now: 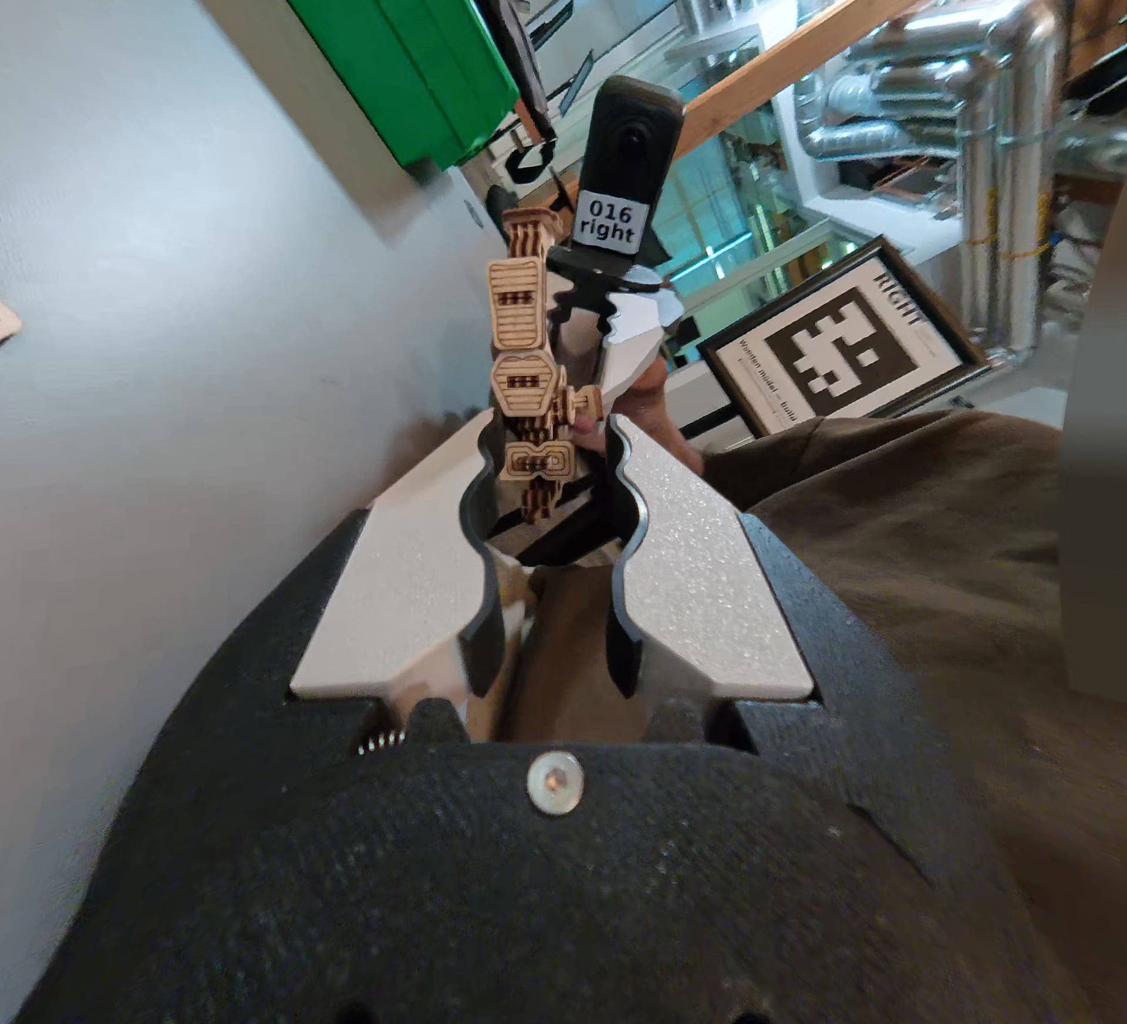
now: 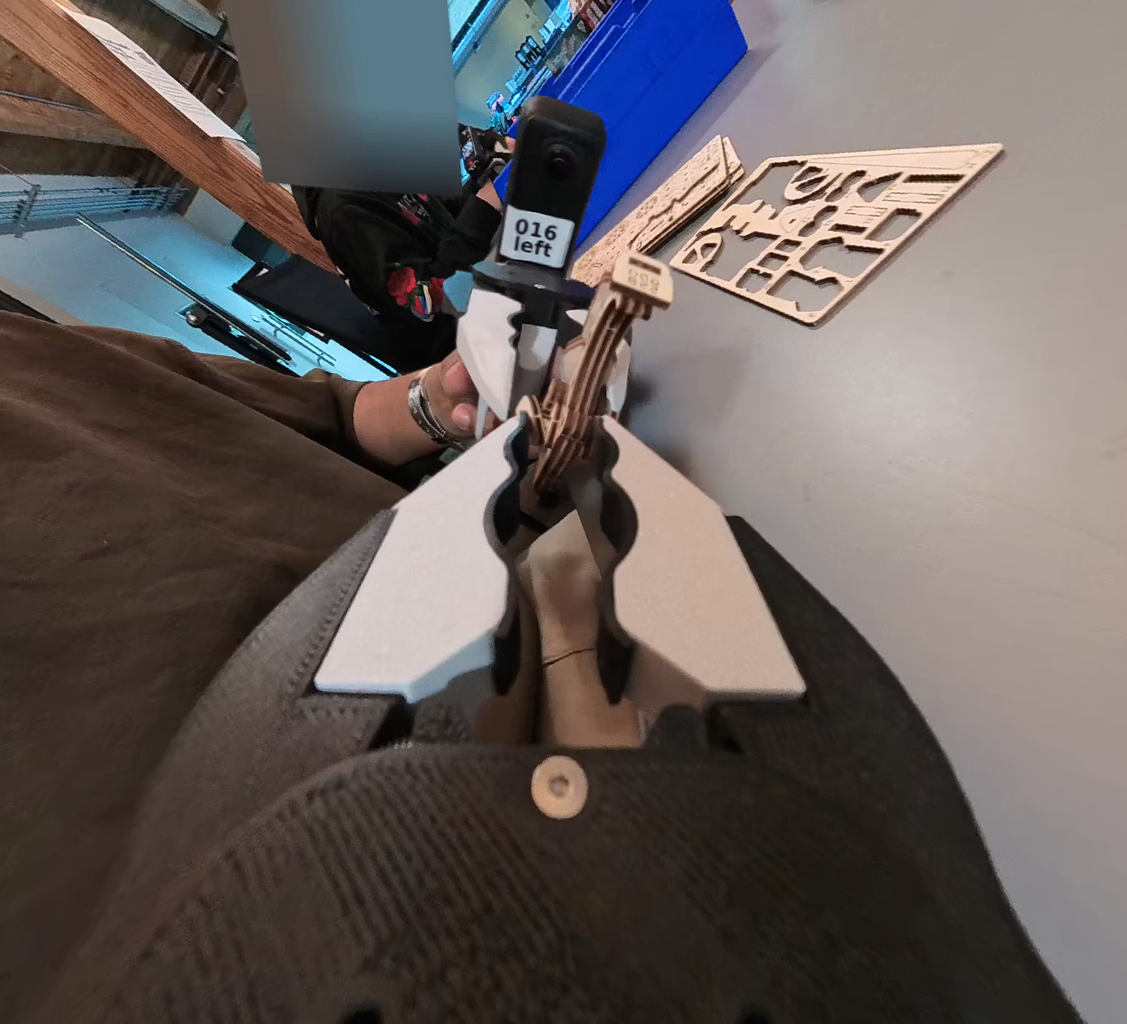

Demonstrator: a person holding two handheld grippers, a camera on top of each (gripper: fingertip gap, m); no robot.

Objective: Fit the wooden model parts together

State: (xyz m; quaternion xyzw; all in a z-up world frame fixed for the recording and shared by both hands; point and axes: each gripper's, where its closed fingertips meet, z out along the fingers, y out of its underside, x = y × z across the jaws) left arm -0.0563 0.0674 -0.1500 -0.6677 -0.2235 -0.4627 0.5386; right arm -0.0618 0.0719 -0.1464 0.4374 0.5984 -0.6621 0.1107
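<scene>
Grey worktop point(image 2: 915, 445) fills the right side of the right wrist view, with silver ducting point(image 1: 1006, 79) and a timber beam point(image 1: 854, 0) behind in the left wrist view. A green bin point(image 1: 378, 18) stands at the far edge of the worktop in the left wrist view and a blue bin point(image 2: 658, 49) in the right wrist view; the contents of neither can be seen.

Wooden model point(image 1: 527, 378), a layered plywood assembly with slotted plates along one side, is held in the air above the worktop between the two claws, which face each other. The left claw point(image 1: 549, 464) is narrowed onto the lower end of the model, its white fingers point(image 1: 683, 537) close on either side. The right claw point(image 2: 558, 445) is likewise closed down on the model point(image 2: 585, 378) from the opposite side.

On the worktop beyond, well apart from the model, lies a punched-out plywood sheet point(image 2: 841, 226) with empty cut-outs; touching it on its left is a stack of uncut sheets point(image 2: 677, 208). A framed marker card point(image 1: 854, 348) leans at the worktop's far side. A brown sleeve point(image 2: 152, 445) occupies the left of the right wrist view.
</scene>
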